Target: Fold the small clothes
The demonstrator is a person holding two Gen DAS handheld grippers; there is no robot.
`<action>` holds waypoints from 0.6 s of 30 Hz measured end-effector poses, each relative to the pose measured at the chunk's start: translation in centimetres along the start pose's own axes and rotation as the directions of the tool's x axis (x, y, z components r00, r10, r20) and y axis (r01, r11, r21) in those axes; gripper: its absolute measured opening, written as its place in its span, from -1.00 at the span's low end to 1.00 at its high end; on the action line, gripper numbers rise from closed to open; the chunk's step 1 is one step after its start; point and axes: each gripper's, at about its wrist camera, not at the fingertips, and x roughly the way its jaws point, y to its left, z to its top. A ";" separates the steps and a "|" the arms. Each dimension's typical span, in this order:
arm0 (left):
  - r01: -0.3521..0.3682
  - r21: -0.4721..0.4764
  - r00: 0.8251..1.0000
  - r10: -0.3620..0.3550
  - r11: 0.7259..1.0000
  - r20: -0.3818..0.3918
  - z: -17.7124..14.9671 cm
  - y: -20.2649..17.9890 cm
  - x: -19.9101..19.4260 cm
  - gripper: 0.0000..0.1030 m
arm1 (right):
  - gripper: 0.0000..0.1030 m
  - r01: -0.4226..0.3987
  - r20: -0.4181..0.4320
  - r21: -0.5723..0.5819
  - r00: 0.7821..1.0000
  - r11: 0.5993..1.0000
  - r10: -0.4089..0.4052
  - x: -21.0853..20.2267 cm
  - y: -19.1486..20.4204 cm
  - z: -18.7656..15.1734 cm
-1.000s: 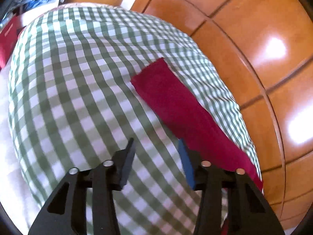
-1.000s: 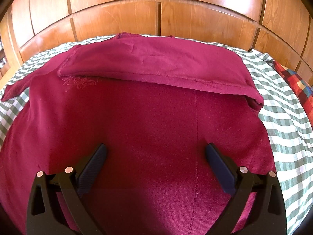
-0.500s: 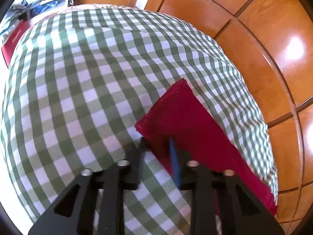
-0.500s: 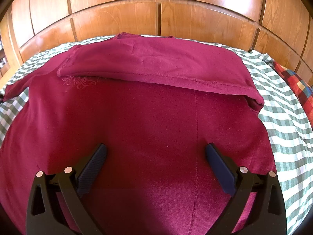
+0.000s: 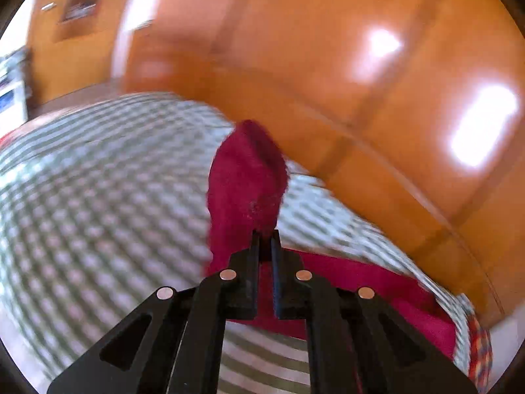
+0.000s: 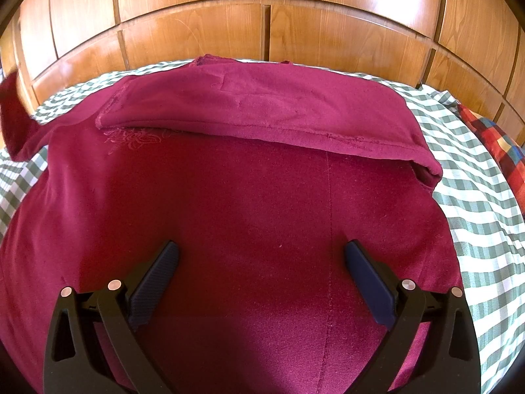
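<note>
A dark red sweater [image 6: 262, 203] lies flat on the green-and-white checked bedspread [image 6: 475, 197]. Its right sleeve [image 6: 262, 111] is folded across the chest. My left gripper [image 5: 265, 238] is shut on the end of the left sleeve [image 5: 246, 180] and holds it lifted above the bed; the view is motion-blurred. The raised sleeve also shows at the far left of the right wrist view [image 6: 13, 115]. My right gripper [image 6: 261, 256] is wide open and empty, hovering over the lower body of the sweater.
A wooden panelled headboard [image 6: 262, 32] runs behind the bed. A red-and-blue checked cloth [image 6: 492, 141] lies at the right edge. Shelves and furniture [image 5: 78, 3] stand at the far left of the room.
My left gripper moved onto the sleeve end, closed on it and lifted it off the bedspread. My right gripper has not moved.
</note>
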 end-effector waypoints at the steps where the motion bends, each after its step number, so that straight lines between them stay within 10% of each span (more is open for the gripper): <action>1: 0.025 0.035 1.000 -0.025 0.999 0.003 -0.5 -1.8 -0.3 -0.90 | 0.94 -0.001 0.000 0.000 1.000 1.000 0.001 0.0 0.0 0.1; 10: 0.259 0.292 0.953 -0.194 0.921 -0.233 -12.3 -16.9 3.2 -0.78 | 0.94 -0.011 0.003 0.010 1.000 1.000 0.010 -0.1 -0.2 0.1; 14: 0.273 0.281 0.930 -0.177 0.920 -0.323 -15.9 -17.2 3.6 -0.29 | 0.94 -0.028 -0.004 0.021 1.000 0.999 0.028 -0.1 -0.4 0.2; 18: 0.245 0.265 0.940 -0.161 0.932 -0.302 -16.5 -14.0 1.8 -0.24 | 0.83 -0.118 -0.021 0.068 0.993 0.991 0.120 -1.1 -0.6 1.7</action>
